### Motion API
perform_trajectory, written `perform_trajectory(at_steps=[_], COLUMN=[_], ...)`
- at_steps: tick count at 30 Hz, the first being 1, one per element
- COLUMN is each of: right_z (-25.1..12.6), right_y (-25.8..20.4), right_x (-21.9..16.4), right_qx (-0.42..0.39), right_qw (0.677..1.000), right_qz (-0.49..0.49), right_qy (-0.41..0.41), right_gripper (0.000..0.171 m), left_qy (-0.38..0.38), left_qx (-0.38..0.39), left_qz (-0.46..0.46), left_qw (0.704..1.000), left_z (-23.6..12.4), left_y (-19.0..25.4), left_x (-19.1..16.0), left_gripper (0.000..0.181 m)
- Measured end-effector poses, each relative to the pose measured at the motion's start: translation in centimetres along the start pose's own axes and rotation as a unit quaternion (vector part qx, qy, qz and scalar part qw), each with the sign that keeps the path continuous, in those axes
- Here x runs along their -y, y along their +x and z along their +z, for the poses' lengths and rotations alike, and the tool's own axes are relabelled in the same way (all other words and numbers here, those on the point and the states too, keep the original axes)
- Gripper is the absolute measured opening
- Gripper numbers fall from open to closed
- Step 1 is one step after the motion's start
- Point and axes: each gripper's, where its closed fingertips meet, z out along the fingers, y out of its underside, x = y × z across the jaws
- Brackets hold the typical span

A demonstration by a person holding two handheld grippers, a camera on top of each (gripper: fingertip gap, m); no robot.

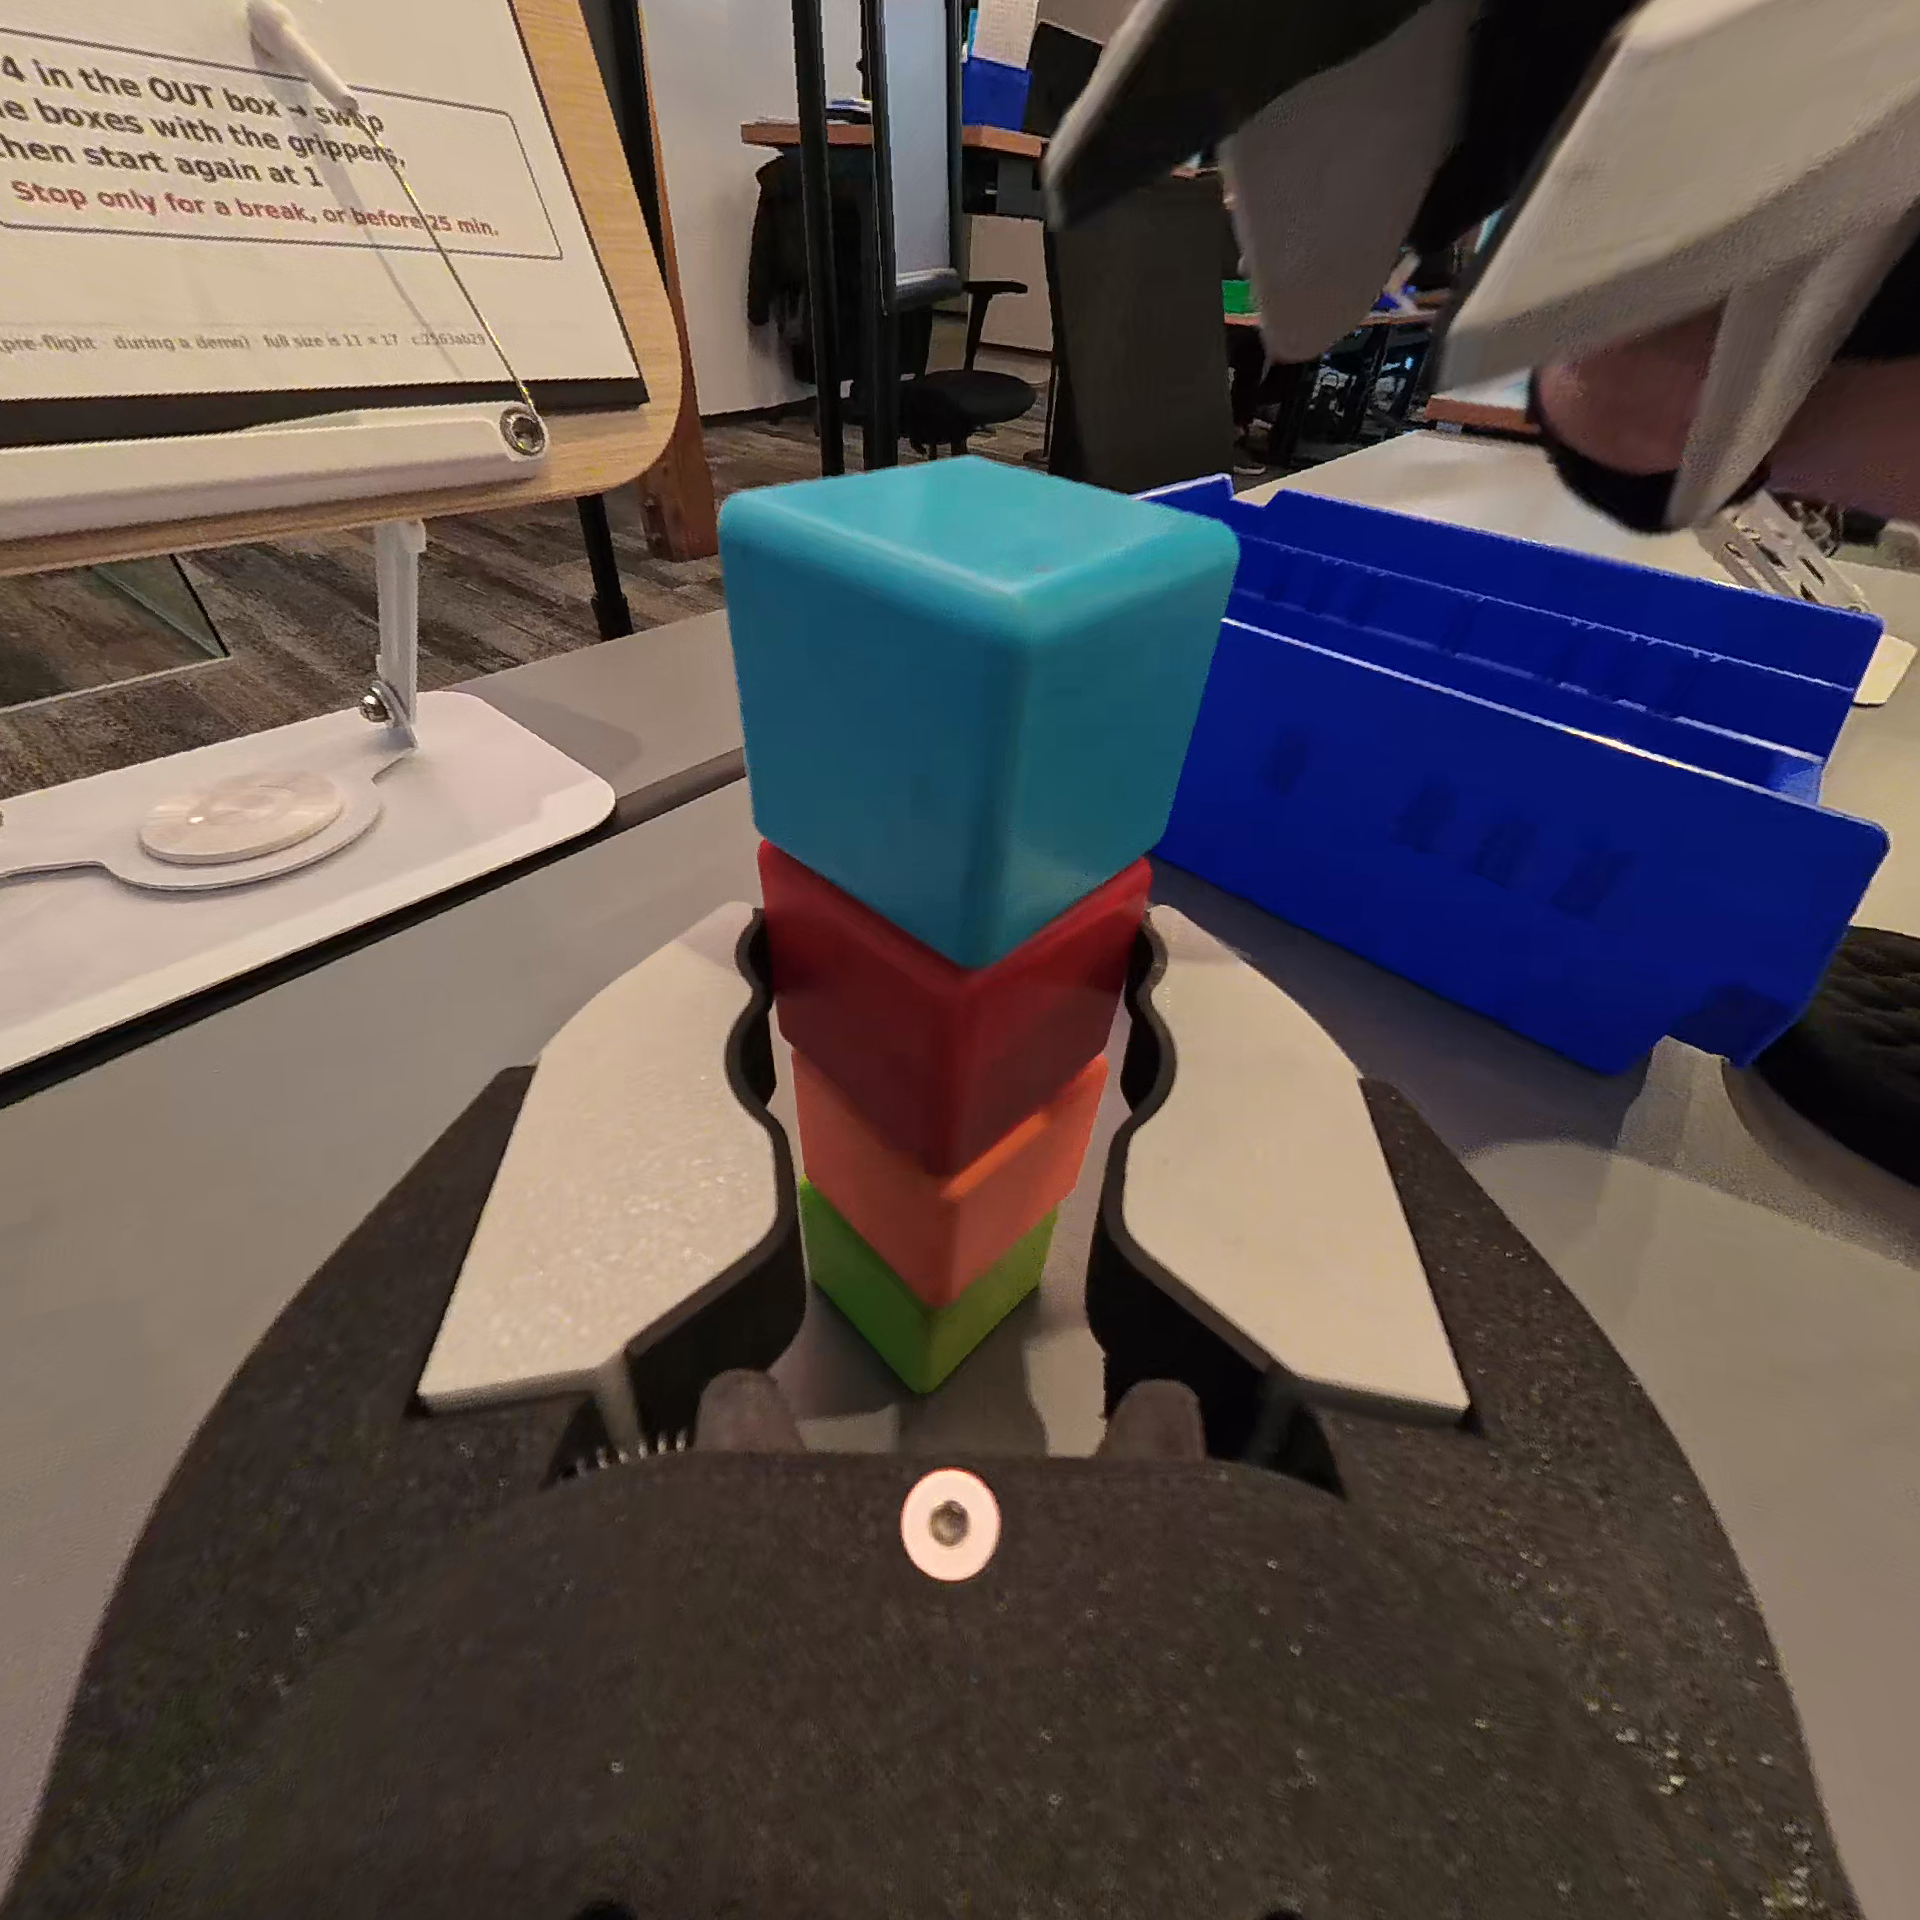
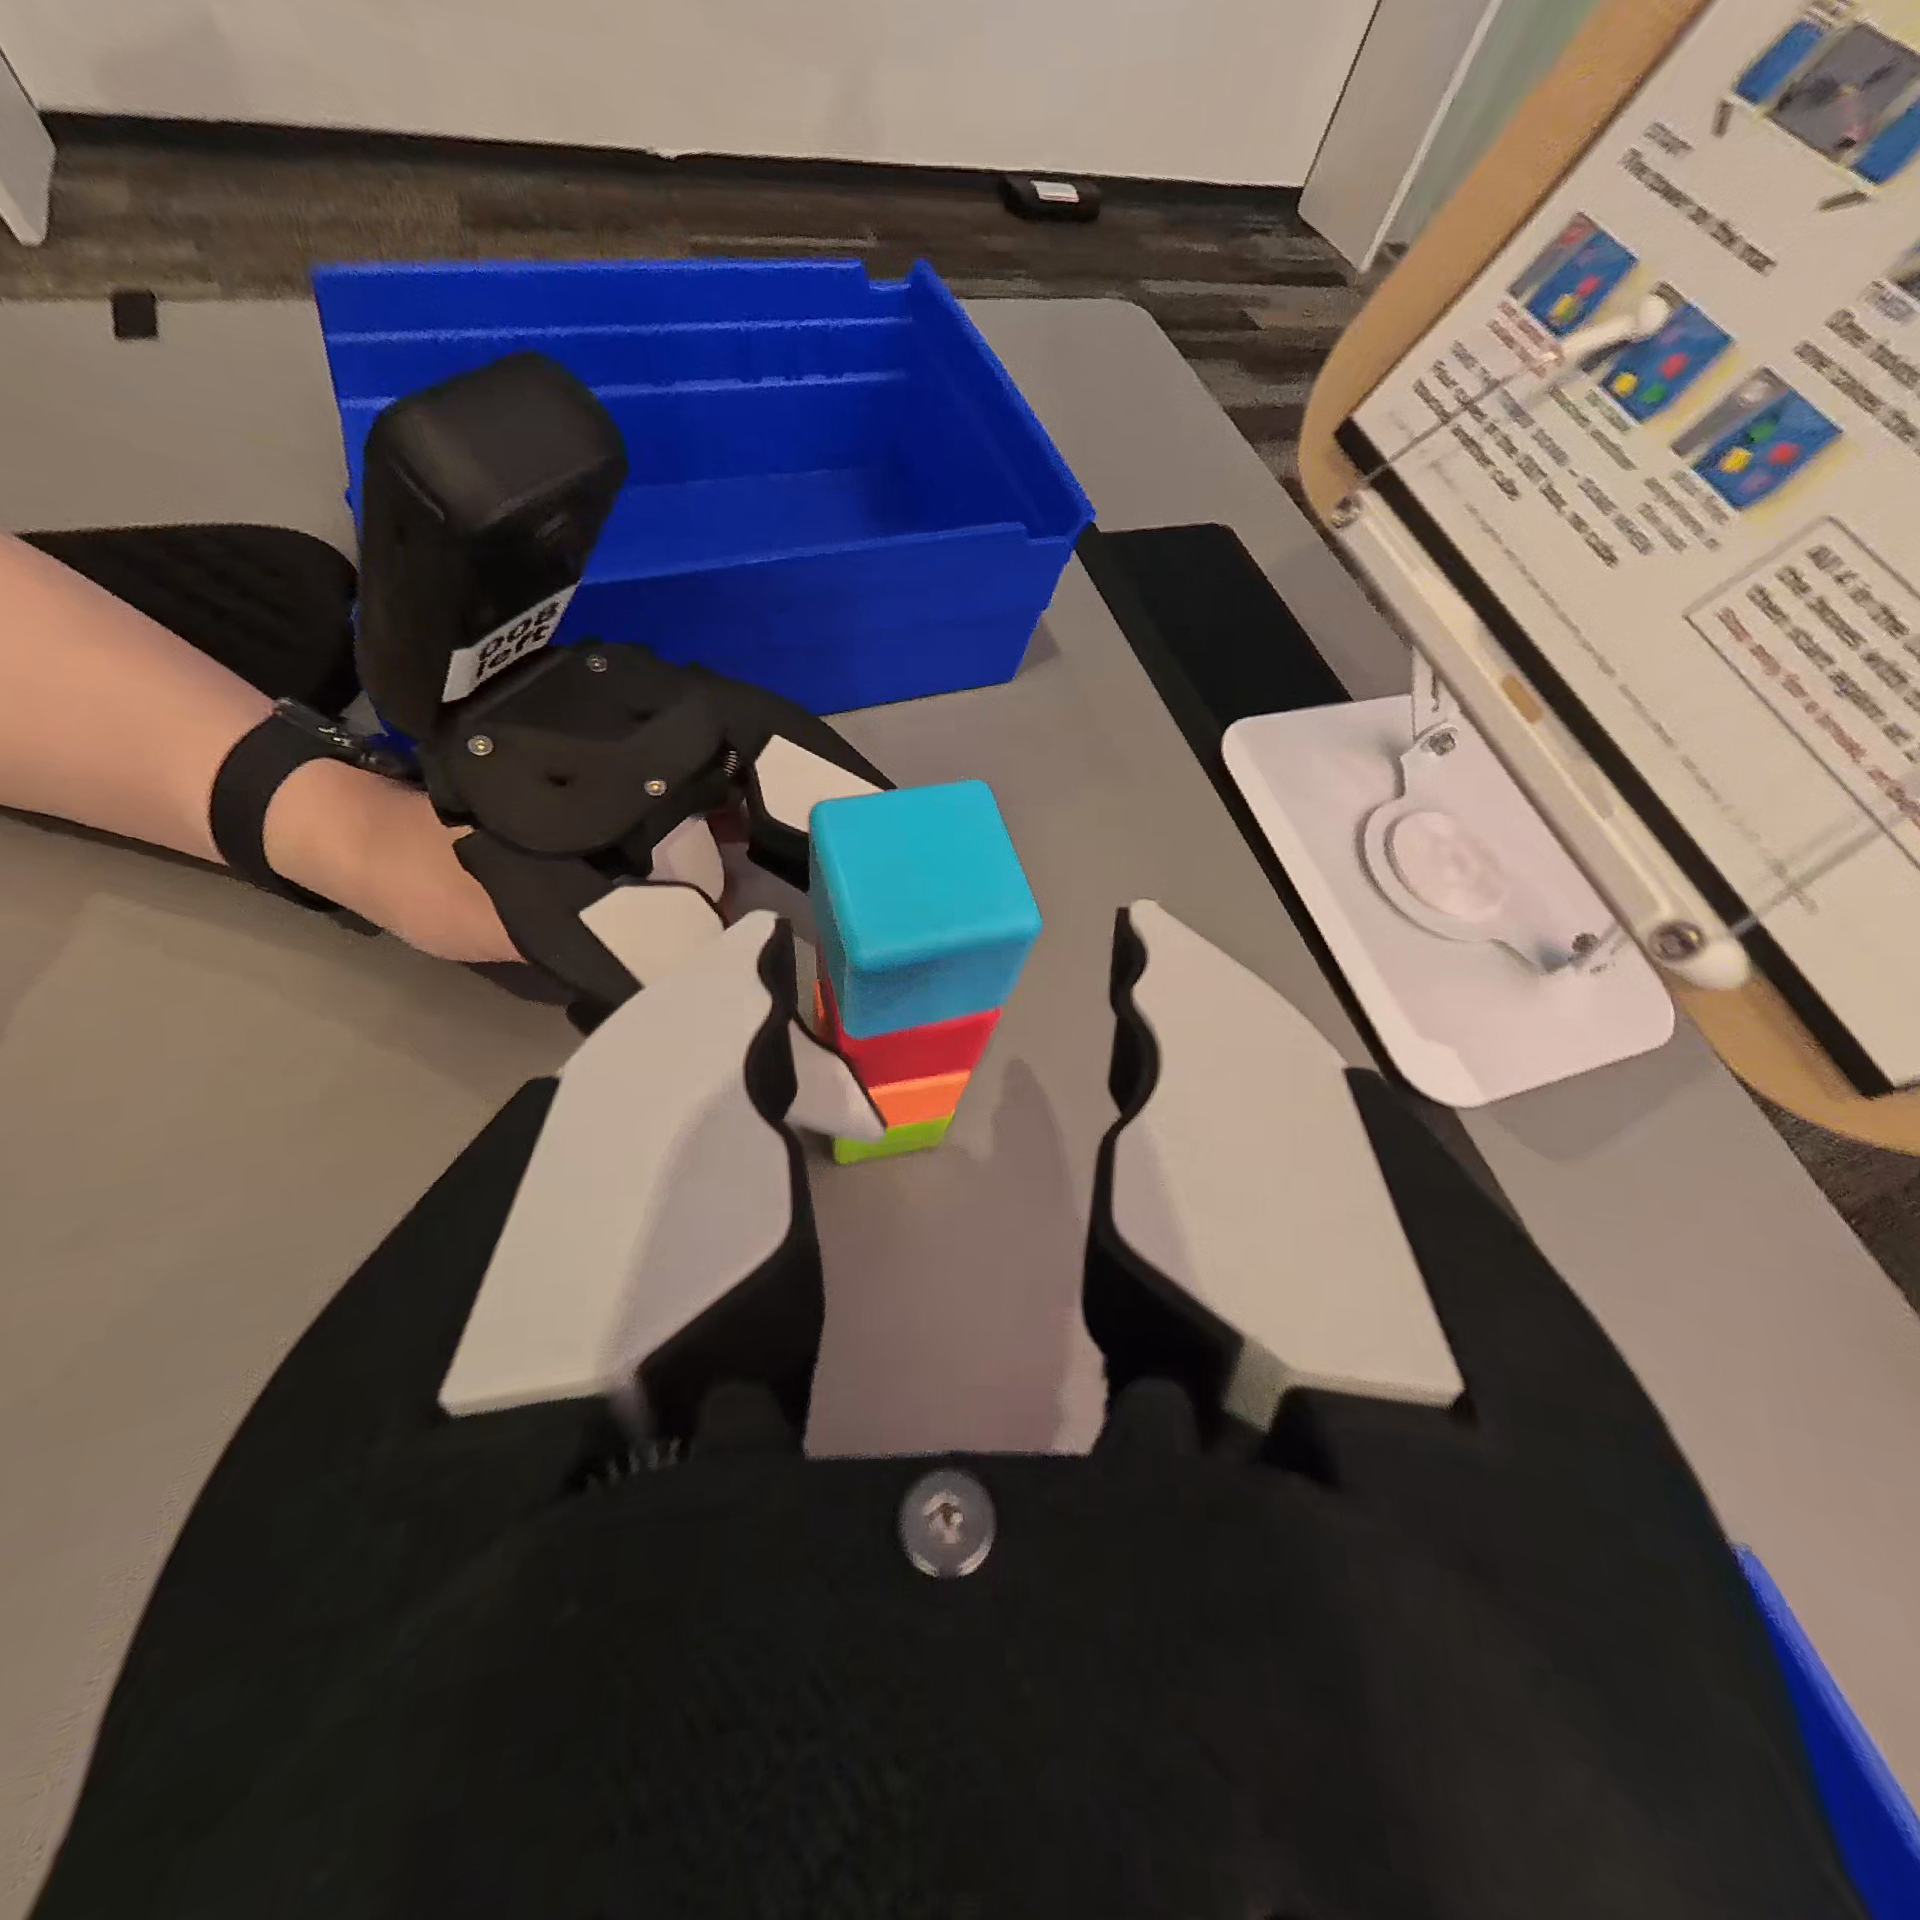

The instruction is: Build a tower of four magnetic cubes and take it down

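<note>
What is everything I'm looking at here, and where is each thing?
Cubes: four, stacked on the grey table; teal cube on top, red cube, orange cube, green cube at the bottom.
Bin: one, blue, behind the tower.
Instruction board: one, white sheet on wood, on a white stand.
Left gripper: black and grey, fingers either side of the red cube.
Right gripper: open, above the tower.

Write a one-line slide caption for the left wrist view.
Left tongs straddle a four-cube tower, teal on red, orange and green, beside a blue bin.
</note>
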Motion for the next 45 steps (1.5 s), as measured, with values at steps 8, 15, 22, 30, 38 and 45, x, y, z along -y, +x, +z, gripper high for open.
perform_trajectory(at_steps=[8, 15, 22, 30, 38, 45], right_z=[3.5, 3.8, 3.8, 3.9, 2.7, -6.1], right_y=[-1.5, -1.7, -1.6, -1.4, -1.1, 2.8], right_x=[-1.8, -2.4, -2.3, -2.2, -0.3, 2.9], right_qx=[0.022, 0.043, 0.032, 0.019, 0.015, -0.105], right_qw=[0.999, 0.997, 0.998, 0.998, 0.999, 0.993], right_qz=[-0.001, 0.023, 0.019, 0.014, 0.026, 0.022], right_qy=[-0.040, -0.051, -0.057, -0.060, -0.018, 0.045], right_gripper=[0.062, 0.052, 0.051, 0.051, 0.051, 0.051], left_qy=[-0.005, -0.009, -0.021, -0.027, -0.037, -0.034], left_qx=[0.008, 0.001, 0.006, 0.009, 0.012, 0.010], left_qz=[0.005, 0.006, 0.007, 0.007, 0.021, 0.007], left_qw=[1.000, 1.000, 1.000, 1.000, 0.999, 0.999], left_z=[-0.5, -0.4, -0.3, -0.2, 0.0, 0.1], left_y=[1.0, 1.2, 1.1, 0.9, 1.0, 0.7], left_x=[-0.2, -0.2, -0.2, -0.2, -0.2, -0.3], left_gripper=[0.065, 0.065, 0.065, 0.065, 0.065, 0.065])
